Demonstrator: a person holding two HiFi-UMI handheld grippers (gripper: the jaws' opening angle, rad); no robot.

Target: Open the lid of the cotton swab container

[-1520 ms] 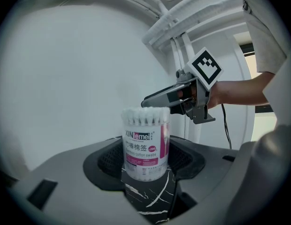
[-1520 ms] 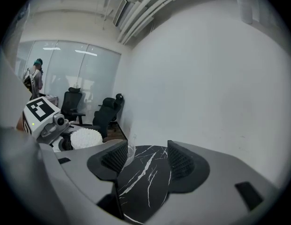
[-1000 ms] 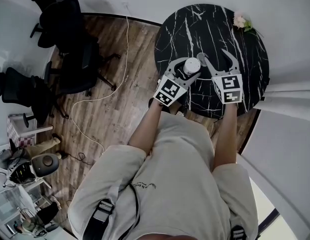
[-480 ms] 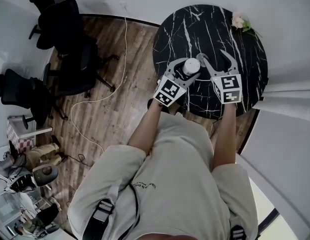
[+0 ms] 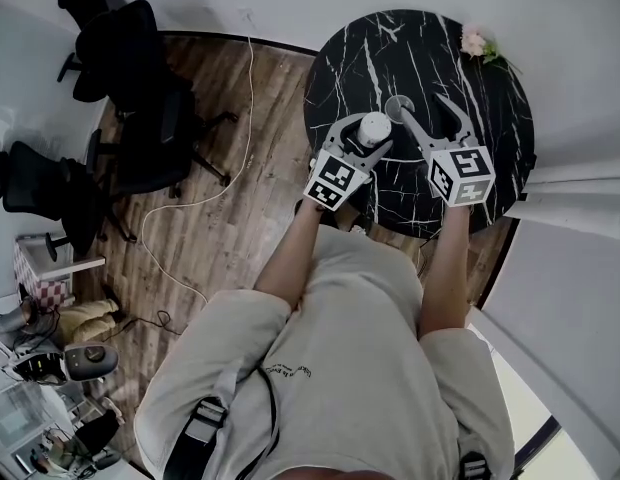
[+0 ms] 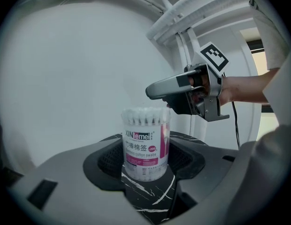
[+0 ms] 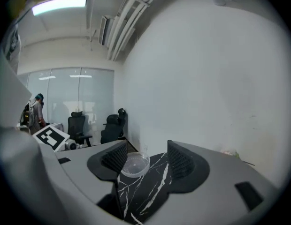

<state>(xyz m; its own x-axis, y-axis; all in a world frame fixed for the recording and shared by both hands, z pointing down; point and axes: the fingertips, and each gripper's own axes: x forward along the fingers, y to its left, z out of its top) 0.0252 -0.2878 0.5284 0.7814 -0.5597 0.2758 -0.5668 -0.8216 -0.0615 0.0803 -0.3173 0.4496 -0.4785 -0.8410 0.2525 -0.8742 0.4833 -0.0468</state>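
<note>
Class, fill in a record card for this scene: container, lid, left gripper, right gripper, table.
Container: cotton swab container, upright on the table, top uncovered, swab tips showing.
Lid: clear round lid, off the container, lying flat on the table.
Left gripper: left gripper, jaws closed on the container's sides.
Right gripper: right gripper, jaws apart, not gripping; the lid lies between them.
Table: table, round, black with white marble veins.

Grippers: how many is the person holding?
2. The left gripper grips the cotton swab container; the right gripper is open, the lid lying near its jaws on the table.
</note>
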